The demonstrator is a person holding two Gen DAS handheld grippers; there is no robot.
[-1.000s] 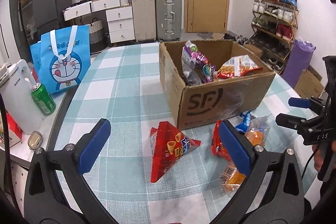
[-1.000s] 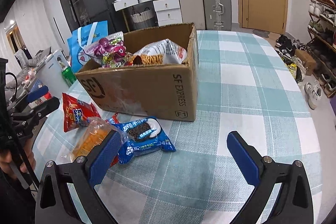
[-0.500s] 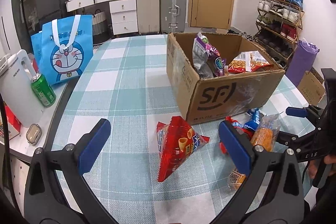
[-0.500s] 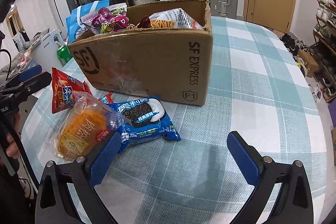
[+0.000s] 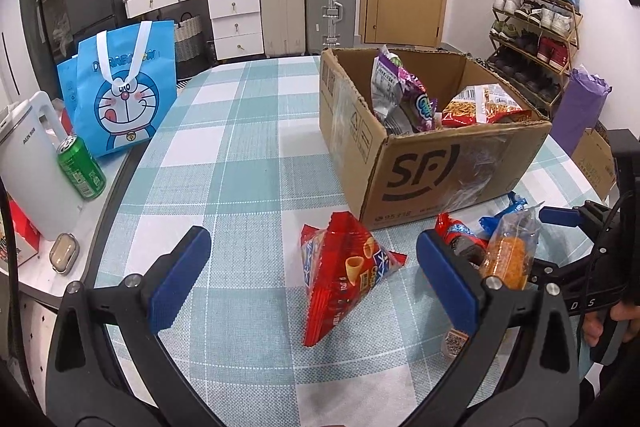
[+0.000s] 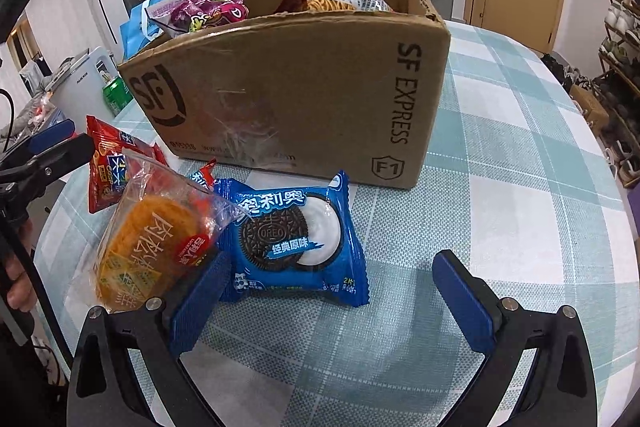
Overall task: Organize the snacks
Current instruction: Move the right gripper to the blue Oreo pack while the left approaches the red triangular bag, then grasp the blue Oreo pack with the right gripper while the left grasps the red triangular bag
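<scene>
We hold 2 claws over the checked surface, both with fingers spread apart and gripping nothing. The left claw frames a red bag lying in front of the box. The right claw hovers just before the Oreo pack, its left finger touching or nearly touching that pack. A clear orange pack leans against the Oreo pack. The box already holds several snack bags.
</scene>
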